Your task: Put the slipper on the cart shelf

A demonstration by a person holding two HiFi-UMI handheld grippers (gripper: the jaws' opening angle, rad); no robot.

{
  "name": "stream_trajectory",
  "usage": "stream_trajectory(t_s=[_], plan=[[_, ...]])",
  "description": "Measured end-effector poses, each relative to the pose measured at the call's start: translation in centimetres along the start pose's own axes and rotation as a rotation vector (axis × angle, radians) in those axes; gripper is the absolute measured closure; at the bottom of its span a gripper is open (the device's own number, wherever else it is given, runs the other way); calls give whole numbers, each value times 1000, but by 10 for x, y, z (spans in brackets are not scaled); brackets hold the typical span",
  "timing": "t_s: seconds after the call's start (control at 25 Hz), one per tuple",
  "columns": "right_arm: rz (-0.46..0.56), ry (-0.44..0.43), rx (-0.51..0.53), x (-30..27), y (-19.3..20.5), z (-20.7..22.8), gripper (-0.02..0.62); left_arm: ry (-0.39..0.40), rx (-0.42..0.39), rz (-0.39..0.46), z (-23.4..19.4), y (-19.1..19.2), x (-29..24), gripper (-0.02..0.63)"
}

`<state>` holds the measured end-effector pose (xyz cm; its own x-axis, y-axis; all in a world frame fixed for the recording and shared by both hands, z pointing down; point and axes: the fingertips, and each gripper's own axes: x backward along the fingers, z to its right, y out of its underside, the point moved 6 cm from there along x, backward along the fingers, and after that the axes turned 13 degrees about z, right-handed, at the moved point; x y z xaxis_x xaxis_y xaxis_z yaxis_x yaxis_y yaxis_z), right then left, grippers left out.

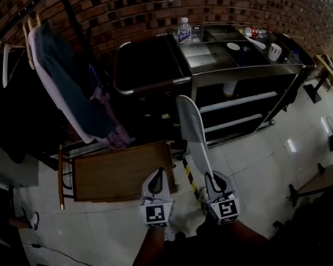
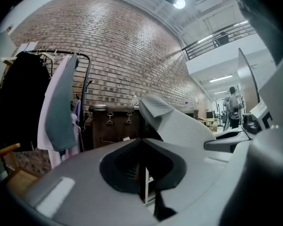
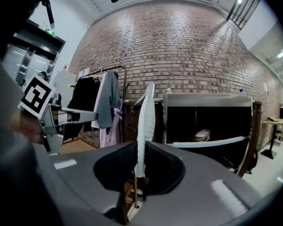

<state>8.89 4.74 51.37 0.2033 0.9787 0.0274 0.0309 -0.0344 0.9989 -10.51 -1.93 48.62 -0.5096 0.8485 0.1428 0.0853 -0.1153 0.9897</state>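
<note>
Slipper [image 1: 191,129] first: it hangs in the air on edge, toe toward the cart [image 1: 250,65] and well short of the shelf [image 1: 240,101]. My right hand-held gripper [image 1: 212,177] is clamped on its heel end, pads pinching the thin sole. I judge that pinch must be firm, since the long sole levers against so small a hold. I would roll the slipper flat before it crosses the shelf's front rail. A pale thing [image 3: 203,134] already lies in there, so I would aim beside it and let go only once the sole rests. My left hand-held gripper [image 1: 157,177], jaws together and empty, has no part here. I would hold it aside, over the wooden trolley [image 1: 122,170].
</note>
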Motion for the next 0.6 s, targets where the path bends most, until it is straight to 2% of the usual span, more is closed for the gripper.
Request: stream_trajectory(t_s=[0.32,0.6], plan=[[-122,102,-4,24,27,79,557,64,52,-33,53,11,-65,591],[-174,90,-11,1,43,139,557,62,54,-56,82,26,-119,591]])
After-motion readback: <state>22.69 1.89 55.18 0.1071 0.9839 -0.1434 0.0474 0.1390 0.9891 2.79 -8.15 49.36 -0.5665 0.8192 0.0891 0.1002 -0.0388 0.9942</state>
